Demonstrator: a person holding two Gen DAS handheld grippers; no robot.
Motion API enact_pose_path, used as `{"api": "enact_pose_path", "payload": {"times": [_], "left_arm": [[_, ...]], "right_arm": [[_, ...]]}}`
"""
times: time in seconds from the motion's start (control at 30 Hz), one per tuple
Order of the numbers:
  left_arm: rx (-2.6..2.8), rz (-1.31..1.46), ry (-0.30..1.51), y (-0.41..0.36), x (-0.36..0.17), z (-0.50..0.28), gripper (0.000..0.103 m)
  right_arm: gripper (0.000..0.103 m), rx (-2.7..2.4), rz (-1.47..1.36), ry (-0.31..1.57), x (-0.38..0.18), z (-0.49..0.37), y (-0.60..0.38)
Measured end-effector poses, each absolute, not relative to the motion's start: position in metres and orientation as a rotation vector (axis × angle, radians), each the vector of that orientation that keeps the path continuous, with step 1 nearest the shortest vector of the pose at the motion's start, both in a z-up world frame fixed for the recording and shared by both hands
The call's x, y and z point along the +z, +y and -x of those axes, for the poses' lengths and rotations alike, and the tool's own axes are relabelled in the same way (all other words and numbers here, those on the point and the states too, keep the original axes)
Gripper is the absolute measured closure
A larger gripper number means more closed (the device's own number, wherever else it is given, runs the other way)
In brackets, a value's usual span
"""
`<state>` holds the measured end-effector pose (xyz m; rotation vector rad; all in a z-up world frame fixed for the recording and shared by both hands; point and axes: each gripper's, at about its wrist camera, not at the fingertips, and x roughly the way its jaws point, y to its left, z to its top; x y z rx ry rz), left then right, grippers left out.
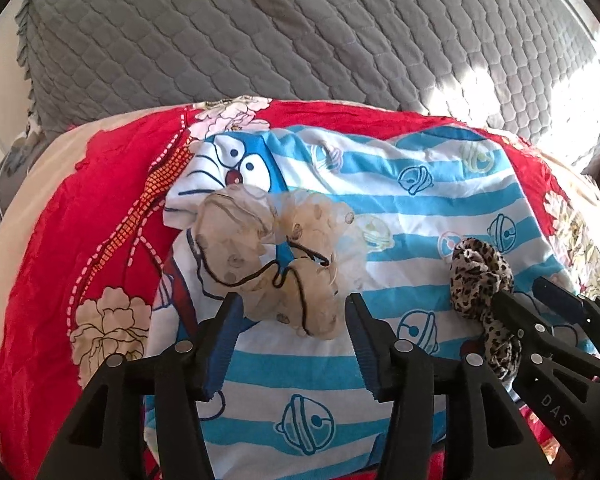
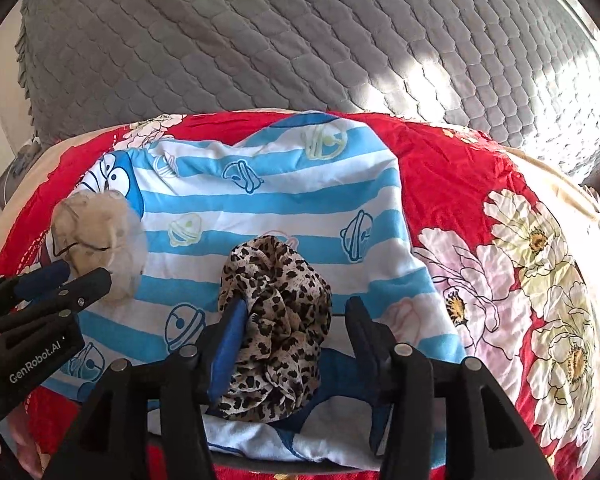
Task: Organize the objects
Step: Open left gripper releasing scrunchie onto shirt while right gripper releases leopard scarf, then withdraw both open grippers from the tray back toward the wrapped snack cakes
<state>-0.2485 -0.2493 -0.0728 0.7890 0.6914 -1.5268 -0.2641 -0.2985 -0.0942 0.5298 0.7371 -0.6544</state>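
Blue-and-white striped cloth (image 1: 400, 200) with a cartoon cat face and little bell prints lies spread over a red floral quilt (image 1: 80, 208), and both hair ties rest on it. The sheer beige scrunchie (image 1: 268, 256), dotted and edged by a thin black elastic, sits toward the cat-face end of the cloth. The left claw (image 1: 292, 304) is spread wide around the near edge of this scrunchie, one finger on each side; the blue pads (image 1: 224, 344) do not press it, so it is released and holds nothing. The leopard-print scrunchie (image 2: 276, 328) lies further along the stripes, near the beige one but apart from it. The right claw (image 2: 296, 312) is also open: its left blue pad (image 2: 230, 344) touches the folds of the leopard fabric, while the other finger stands clear of it across a gap. In the left wrist view the right claw's fingers (image 1: 540, 304) cover part of the leopard scrunchie; in the right wrist view the left claw's tips (image 2: 66, 278) overlap the beige one. Beyond the quilt rises a grey quilted cover (image 2: 300, 40) with a scale-like stitch, sunlit on the right. Large pale flowers (image 2: 540, 240) on the red quilt fill the right side of the right wrist view
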Motion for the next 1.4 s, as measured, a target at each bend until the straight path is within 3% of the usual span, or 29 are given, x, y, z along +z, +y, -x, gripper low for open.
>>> {"api": "enact_pose_path", "payload": {"times": [1.03,1.17,1.4], "left_arm": [[-1.506,-0.729,0.710,-0.217,-0.034,0.234,0.041],[-1.501,-0.716,0.713,-0.212,-0.029,0.231,0.034],[-1.507,-0.708,0.712,-0.199,-0.020,0.230,0.033]], "right_arm": [[0.040,-0.612,-0.541,0.659,-0.049,0.296,-0.271],[0.039,-0.611,-0.535,0.650,-0.044,0.300,-0.268],[0.039,-0.607,-0.529,0.646,-0.039,0.310,-0.260]]}}
